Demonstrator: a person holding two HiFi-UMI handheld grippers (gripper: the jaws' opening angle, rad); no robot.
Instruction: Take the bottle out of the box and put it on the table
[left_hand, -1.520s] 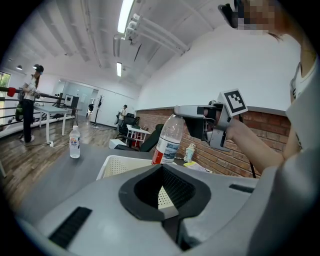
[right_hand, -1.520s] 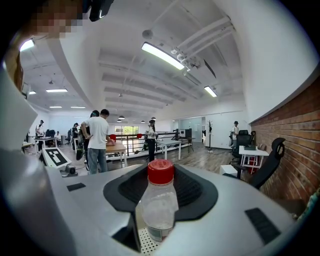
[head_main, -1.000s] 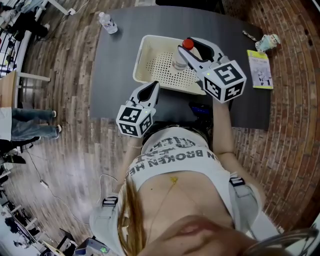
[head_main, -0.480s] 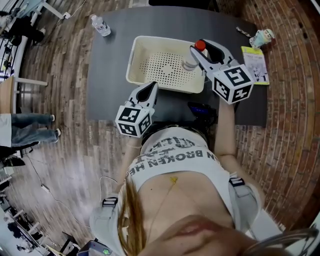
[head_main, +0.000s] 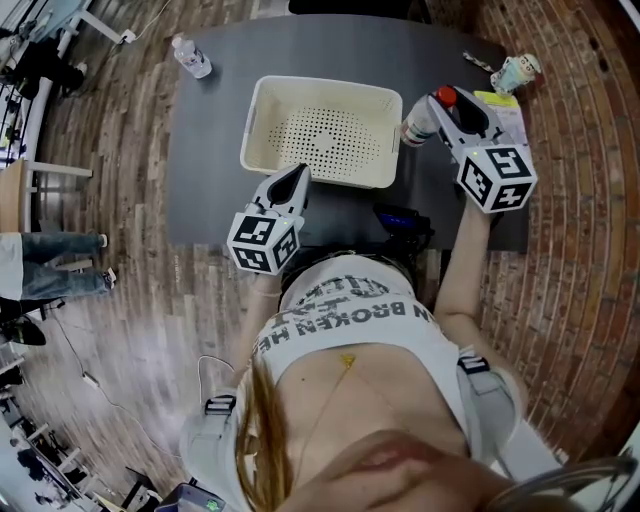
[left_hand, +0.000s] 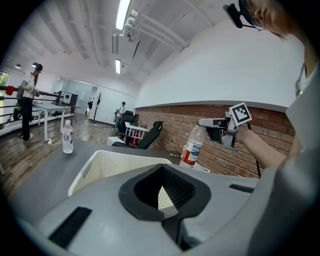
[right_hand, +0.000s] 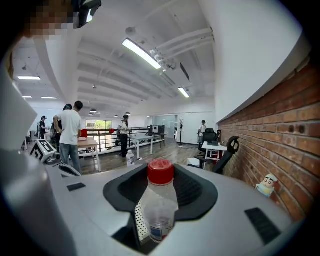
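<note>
- Right gripper (head_main: 446, 108) is clamped on the bottle (head_main: 417, 128) just under its red cap (right_hand: 160, 172). A grip up at the neck lets the body hang free below the jaws.
- The bottle is out of the box (head_main: 256, 128). It hangs just beside the box's right wall, over bare table (head_main: 212, 120), close to upright with a slight lean.
- No view shows whether its base touches the table; my reading is that it's not yet set down.
- The box is empty, with only its perforated floor showing.
- Left gripper (head_main: 294, 180) has its jaws apart with nothing between them. It sits at the box's near rim, likely just parked clear of the working hand.
- Right of the bottle are a booklet (head_main: 508, 104) and a toy figure (head_main: 515, 72). The free patch between them and the box looks like the sensible landing spot.
- A second bottle (head_main: 190, 57) stands at the far left corner, well apart.
- Next, as I judge it: lower the bottle straight, then open the jaws.
</note>
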